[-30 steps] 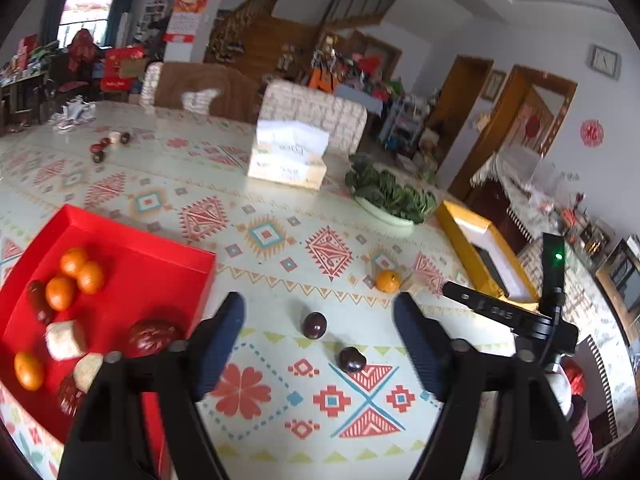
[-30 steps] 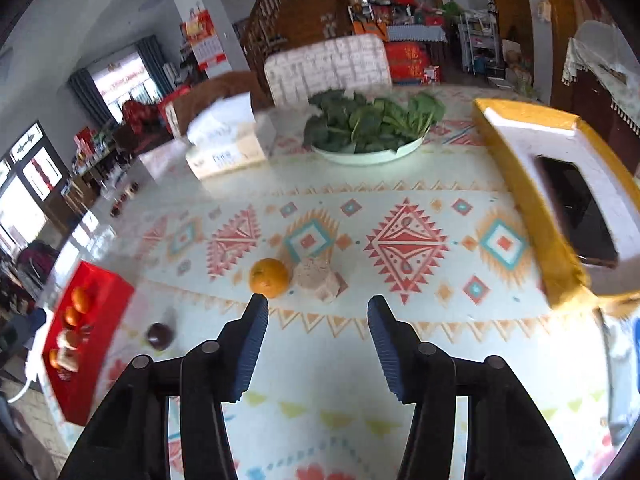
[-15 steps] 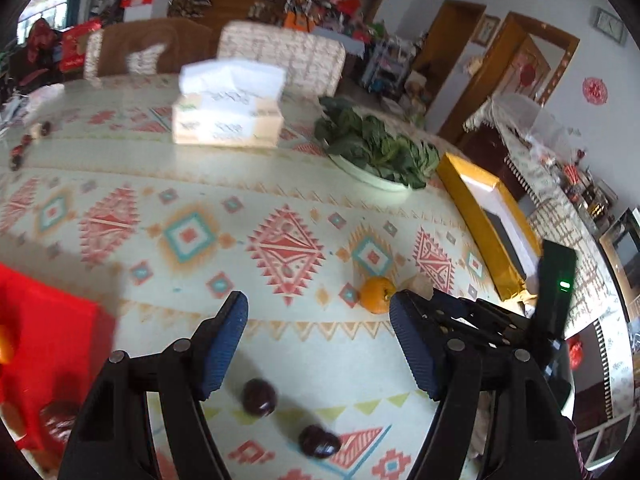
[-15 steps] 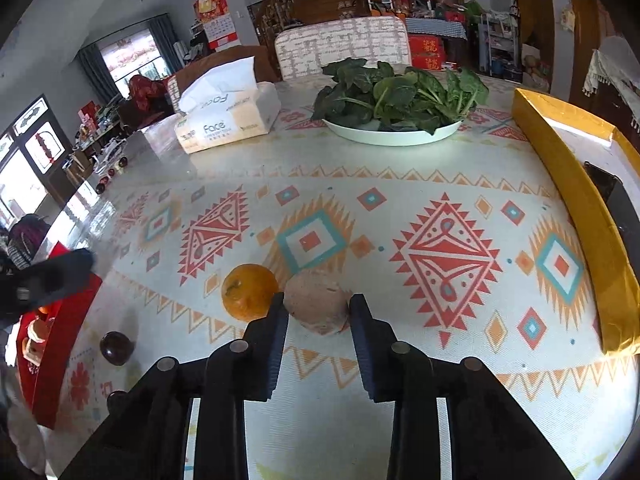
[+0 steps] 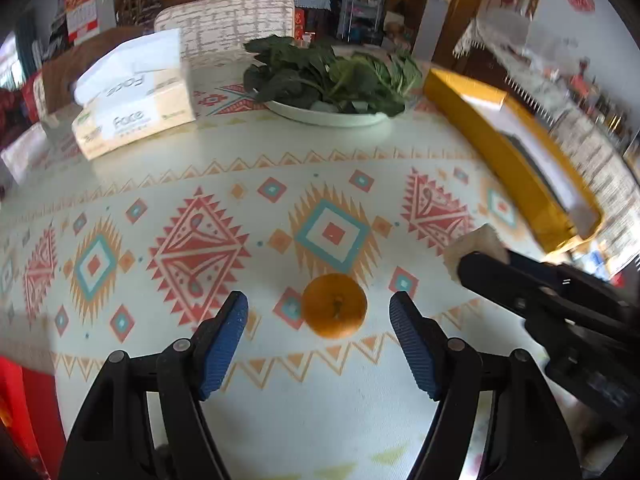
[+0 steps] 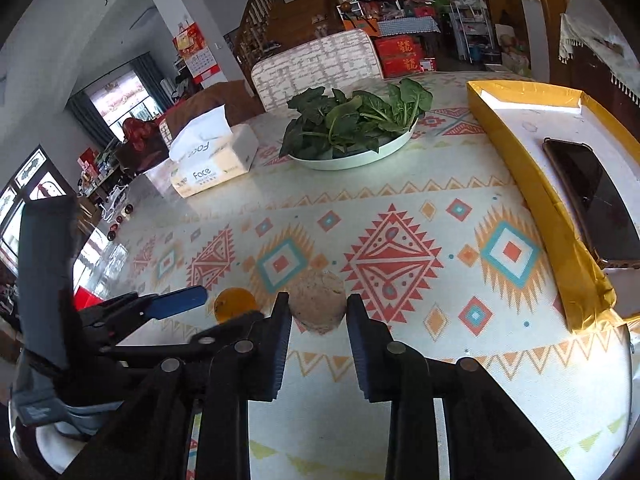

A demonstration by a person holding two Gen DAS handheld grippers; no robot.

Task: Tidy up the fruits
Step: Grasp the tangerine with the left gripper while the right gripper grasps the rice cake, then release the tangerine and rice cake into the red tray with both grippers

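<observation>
Red tray [image 5: 24,408] sits at the far left counter edge. Tissue box [image 5: 136,116] at back left of the patterned counter [image 5: 200,248]. My left claw [image 5: 319,322] is spread wide, fingers either side of the orange [image 5: 334,305], not touching it; the orange rests on the counter. Plate of greens [image 6: 356,128] at back centre. My right claw [image 6: 318,314] has both pads against the beige lumpy fruit [image 6: 317,301], gripping it just right of the orange. Yellow tray [image 6: 536,184] at right, with a phone [image 6: 596,200] inside.
</observation>
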